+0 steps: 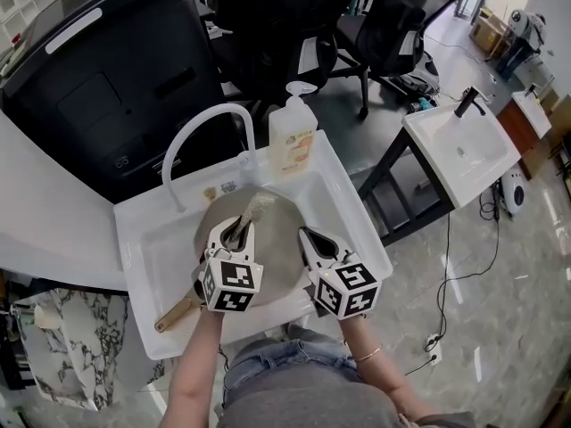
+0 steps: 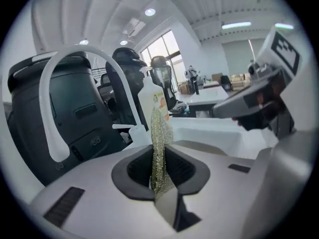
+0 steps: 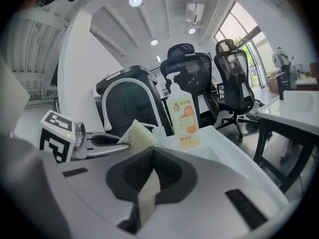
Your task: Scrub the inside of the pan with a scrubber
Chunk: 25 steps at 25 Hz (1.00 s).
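Note:
A round grey pan (image 1: 278,250) lies in the white sink (image 1: 343,194), its wooden handle (image 1: 177,313) pointing to the near left. My left gripper (image 1: 239,228) hovers over the pan, shut on a yellow-green mesh scrubber (image 1: 257,207) that sticks out past its tips. In the left gripper view the scrubber (image 2: 160,143) stands pinched edge-on between the jaws. My right gripper (image 1: 309,236) sits over the pan's right side, shut with nothing between its jaws. The right gripper view shows the left gripper's fingers (image 3: 97,139) and the scrubber (image 3: 138,134) at its left.
A soap bottle (image 1: 292,139) stands at the sink's back rim beside the white arched faucet (image 1: 201,132). A black cabinet (image 1: 107,78) and office chairs (image 1: 393,25) are behind. A second white basin (image 1: 462,145) on a dark stand is to the right.

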Available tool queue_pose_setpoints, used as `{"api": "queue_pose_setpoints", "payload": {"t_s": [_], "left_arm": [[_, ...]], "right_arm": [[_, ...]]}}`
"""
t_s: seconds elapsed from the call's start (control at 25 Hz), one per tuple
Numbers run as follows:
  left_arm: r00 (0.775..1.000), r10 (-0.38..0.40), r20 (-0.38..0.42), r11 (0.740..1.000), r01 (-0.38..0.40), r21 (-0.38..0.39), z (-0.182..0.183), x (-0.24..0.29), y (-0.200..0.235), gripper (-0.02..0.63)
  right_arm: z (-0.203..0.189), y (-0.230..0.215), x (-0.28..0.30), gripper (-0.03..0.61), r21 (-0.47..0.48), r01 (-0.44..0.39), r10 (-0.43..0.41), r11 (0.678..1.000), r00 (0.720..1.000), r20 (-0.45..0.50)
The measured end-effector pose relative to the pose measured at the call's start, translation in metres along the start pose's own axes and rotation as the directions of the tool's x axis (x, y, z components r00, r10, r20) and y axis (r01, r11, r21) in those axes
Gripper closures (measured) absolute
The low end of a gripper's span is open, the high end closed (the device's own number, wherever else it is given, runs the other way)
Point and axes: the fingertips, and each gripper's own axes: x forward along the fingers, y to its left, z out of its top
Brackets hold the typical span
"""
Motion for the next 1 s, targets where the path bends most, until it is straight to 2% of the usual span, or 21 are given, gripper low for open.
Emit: {"api": "queue_pose_setpoints", "payload": {"t_s": [0.16,0.44,0.72,1.0], "left_arm": [[0.995,-0.054,0.081,0.982,0.068,-0.175,0.012,-0.020,-0.005,0.549],[0.980,-0.017,0.198,0.936,0.085,-0.341,0.018,-0.053,-0.001,0.549],[0.960,0.029,0.277,0.912,0.089,-0.401,0.016,-0.083,0.005,0.549],[0.954,0.037,0.296,0.894,0.100,-0.436,0.009,-0.100,0.011,0.549]], "right_arm": [[0.007,0.011,-0.004,0.568,-0.021,-0.021,0.022,1.000,0.999,0.035],[0.016,0.032,-0.011,0.568,-0.098,-0.038,0.047,0.994,0.995,0.093],[0.018,0.054,-0.018,0.569,-0.168,-0.047,0.066,0.985,0.992,0.108],[0.014,0.070,-0.022,0.569,-0.188,-0.050,0.073,0.981,0.990,0.117]]}}
